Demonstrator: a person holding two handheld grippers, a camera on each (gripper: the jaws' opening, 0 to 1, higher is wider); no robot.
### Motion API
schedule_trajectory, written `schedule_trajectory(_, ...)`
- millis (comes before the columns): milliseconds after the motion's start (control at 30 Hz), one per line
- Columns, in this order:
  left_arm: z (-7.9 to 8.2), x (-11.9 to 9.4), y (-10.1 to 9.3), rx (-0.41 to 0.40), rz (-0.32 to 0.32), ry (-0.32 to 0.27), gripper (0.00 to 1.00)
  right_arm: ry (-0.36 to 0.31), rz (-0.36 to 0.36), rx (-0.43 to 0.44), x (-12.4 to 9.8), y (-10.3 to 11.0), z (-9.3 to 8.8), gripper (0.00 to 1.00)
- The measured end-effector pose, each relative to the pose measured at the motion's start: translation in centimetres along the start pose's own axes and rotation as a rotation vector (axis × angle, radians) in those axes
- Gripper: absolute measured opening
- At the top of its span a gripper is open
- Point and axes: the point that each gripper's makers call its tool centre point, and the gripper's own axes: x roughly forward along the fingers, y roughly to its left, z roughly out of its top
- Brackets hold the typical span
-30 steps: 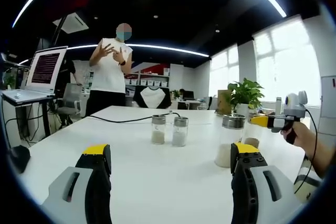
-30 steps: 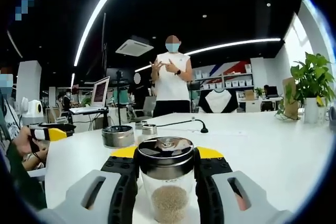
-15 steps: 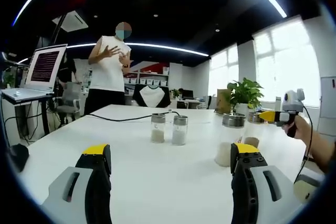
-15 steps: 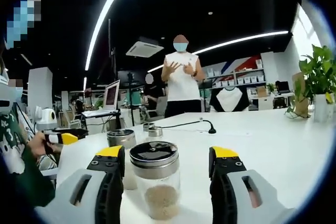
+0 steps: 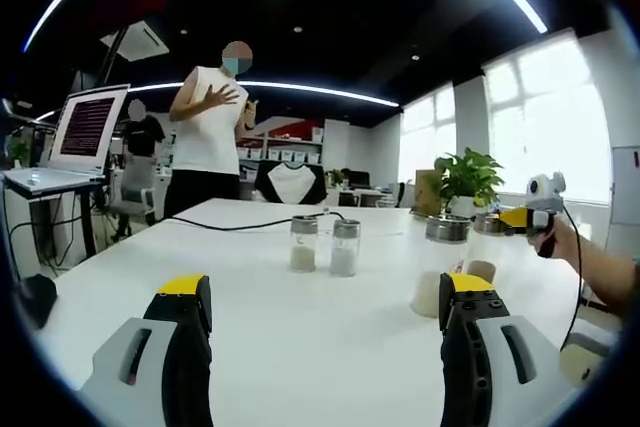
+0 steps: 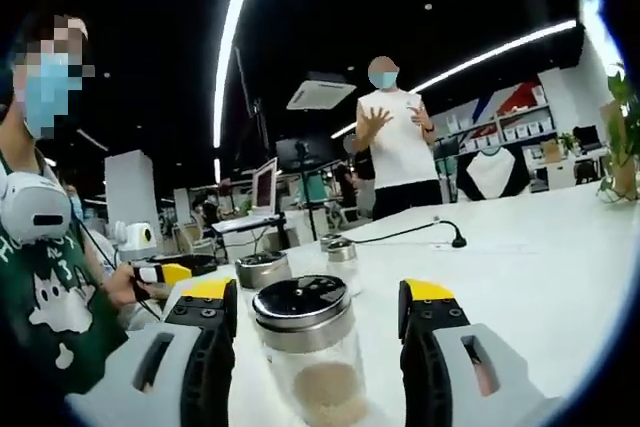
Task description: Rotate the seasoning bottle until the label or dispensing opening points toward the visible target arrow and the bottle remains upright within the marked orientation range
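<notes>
Right now your right gripper [image 6: 318,297] sits w/ jaws wide, seasoning bottle [image 6: 308,350] upright btwn them, untouched; left gripper [image 5: 325,297] wide too, over white table [image 5: 300,327].

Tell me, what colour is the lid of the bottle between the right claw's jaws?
Silver metal lid, with a dark top; clearest in the right gripper view.

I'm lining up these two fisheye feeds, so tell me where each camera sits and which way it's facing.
Left gripper view: rides the left gripper, low over the white table, facing two small shakers; open jaws, the operator's hand with the right gripper at the right edge.
Right gripper view: rides the right gripper, facing the seasoning bottle between its open jaws; the operator's torso and left gripper at left.
Shared: table, shakers, the standing person.
</notes>
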Motion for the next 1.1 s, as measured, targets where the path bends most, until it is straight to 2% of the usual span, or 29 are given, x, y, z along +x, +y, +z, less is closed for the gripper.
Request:
schedule_trajectory(67, 0.1, 0.0, -0.1, 0.003, -0.002, -0.002, 1.0, 0.042, -0.032, -0.077, 0.0, -0.8, -0.5, 0.65)
schedule_trajectory(200, 0.0, 0.0, -0.1, 0.003, -0.001, 0.001, 0.99, 0.023, 0.032, -0.056, 0.2, 0.3, -0.4, 0.57)
schedule_trajectory(333, 0.2, 0.0, 0.0, -0.012, 0.003, -0.01, 0.99, 0.042, 0.058, -0.06, 0.5, 0.8, -0.6, 0.54)
schedule_trajectory(433, 0.2, -0.1, -0.2, -0.004, -0.001, -0.008, 0.99, 0.072, 0.065, -0.107, 0.7, 1.3, -1.1, 0.49)
schedule_trajectory(500, 0.1, -0.1, -0.2, -0.004, -0.001, -0.005, 0.99, 0.067, 0.089, -0.124, 0.8, 2.1, -1.0, 0.42)
schedule_trajectory(567, 0.0, -0.1, -0.2, -0.004, -0.001, 0.0, 0.99, 0.083, 0.086, -0.165, 0.8, 2.4, -1.2, 0.41)
schedule_trajectory(700, -0.1, -0.1, -0.3, -0.002, -0.003, 0.003, 0.99, 0.091, 0.093, -0.188, 0.8, 2.8, -1.4, 0.4)
schedule_trajectory(1033, -0.2, -0.1, -0.5, 0.006, -0.004, 0.009, 0.99, 0.096, 0.061, -0.201, 1.2, 4.2, -1.8, 0.4)
schedule_trajectory(1100, -0.2, -0.1, -0.5, 0.007, -0.005, 0.01, 0.99, 0.091, 0.053, -0.198, 1.0, 3.4, -1.5, 0.4)
